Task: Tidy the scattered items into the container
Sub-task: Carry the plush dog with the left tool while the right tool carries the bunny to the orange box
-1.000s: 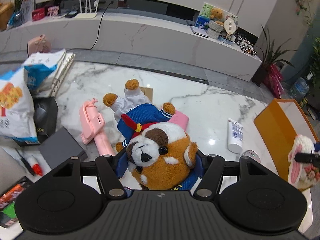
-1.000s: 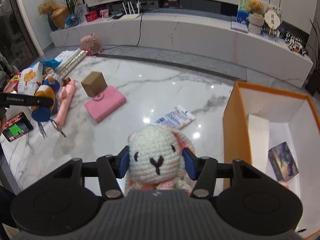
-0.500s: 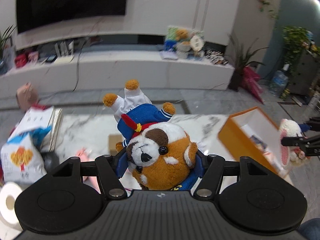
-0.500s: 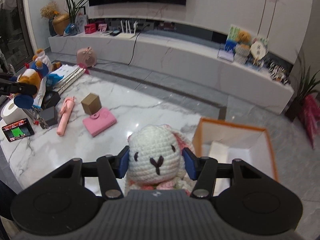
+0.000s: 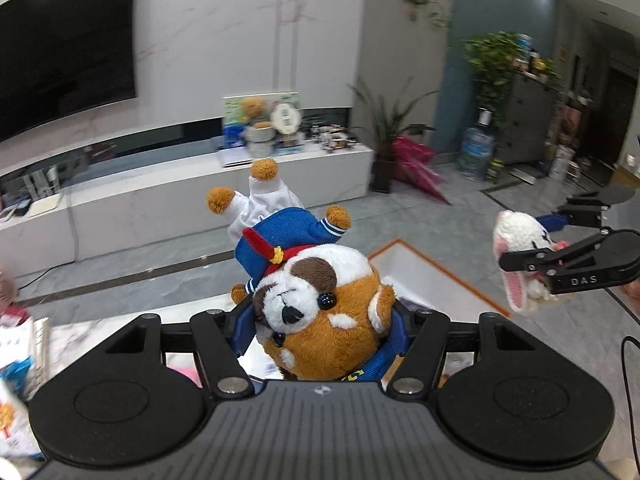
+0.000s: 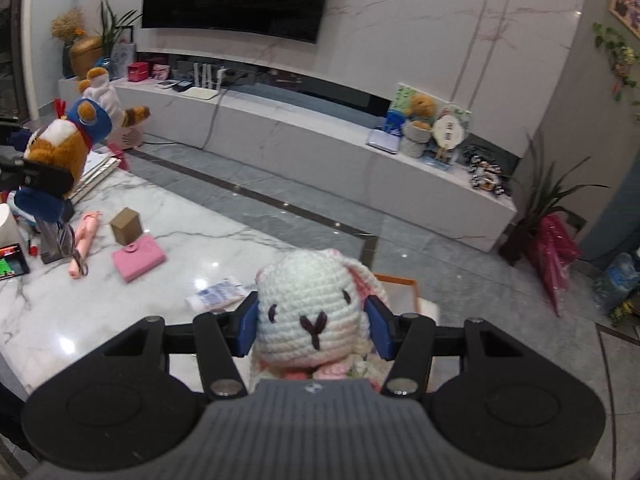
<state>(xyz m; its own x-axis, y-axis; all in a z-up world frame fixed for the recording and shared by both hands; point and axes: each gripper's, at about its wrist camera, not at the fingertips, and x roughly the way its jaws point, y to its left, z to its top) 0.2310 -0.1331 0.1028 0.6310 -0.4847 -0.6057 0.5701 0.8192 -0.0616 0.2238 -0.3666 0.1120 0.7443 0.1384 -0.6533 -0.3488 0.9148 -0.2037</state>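
While both grippers hang above the marble table, each carries a soft toy:

Left gripper (image 5: 322, 332): jaws clamped on the head of a plush dog (image 5: 316, 304), blue pads pressing both cheeks.
Plush dog: brown and white, in a blue sailor top with a red neckerchief and white trousers; body and feet point away from the camera, clear of the table.
Right gripper (image 6: 312, 322): jaws closed on the head of a crocheted white bunny (image 6: 310, 312), a pad on each side.
Crocheted bunny: white with pink-lined ears; face turned toward the right wrist camera, held in the air.
Orange box (image 5: 444, 276): white inside, open on top; in the left wrist view it lies below and between the two toys, partly hidden by the dog.
Marble table (image 6: 192, 248): a pink wallet (image 6: 138, 258), a small brown cardboard box (image 6: 127, 225), a white tube (image 6: 218, 294) and a pink handheld fan (image 6: 84, 244) lie scattered on it.
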